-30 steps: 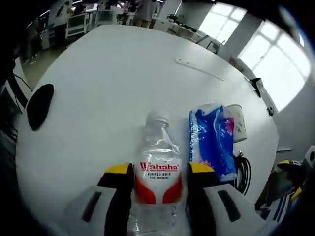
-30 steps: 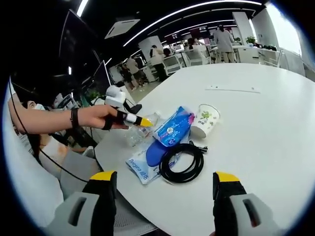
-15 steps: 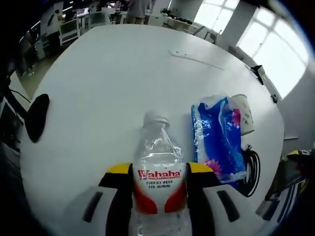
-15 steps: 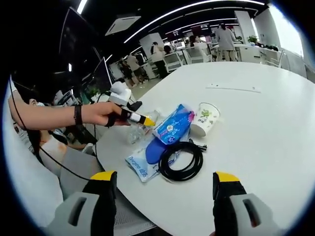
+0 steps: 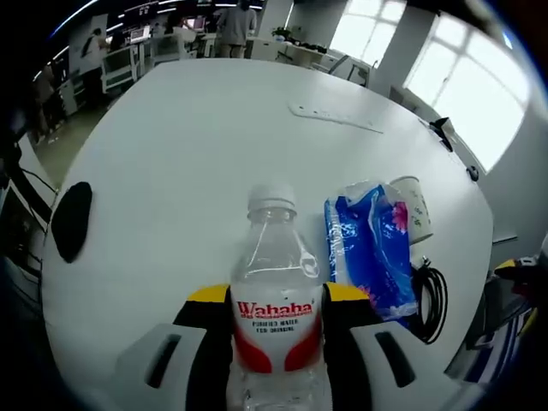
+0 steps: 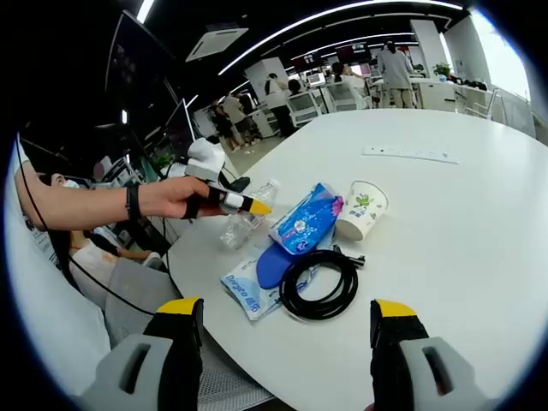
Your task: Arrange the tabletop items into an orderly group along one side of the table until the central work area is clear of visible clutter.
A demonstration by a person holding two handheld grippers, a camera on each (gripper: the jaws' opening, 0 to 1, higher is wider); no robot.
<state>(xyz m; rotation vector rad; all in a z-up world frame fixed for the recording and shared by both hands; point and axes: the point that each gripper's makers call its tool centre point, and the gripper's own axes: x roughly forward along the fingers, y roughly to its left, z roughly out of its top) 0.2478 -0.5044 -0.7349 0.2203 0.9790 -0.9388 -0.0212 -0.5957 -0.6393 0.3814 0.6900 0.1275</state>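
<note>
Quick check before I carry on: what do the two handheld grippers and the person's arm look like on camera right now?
The left gripper and the right gripper each have white bodies with dark slots and black jaws tipped yellow. In the right gripper view, the person's hand wears a black wristband on a bare forearm, and a thin black cable trails beside it.

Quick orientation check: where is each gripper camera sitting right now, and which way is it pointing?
Left gripper view: rides the left gripper, looking across the white table towards the windows; its jaws clamp the water bottle.
Right gripper view: rides the right gripper, off the table edge, facing the item group; its open jaws, the person's hand and forearm show.
Shared: bottle, blue tissue pack, paper cup, black cable.
</note>
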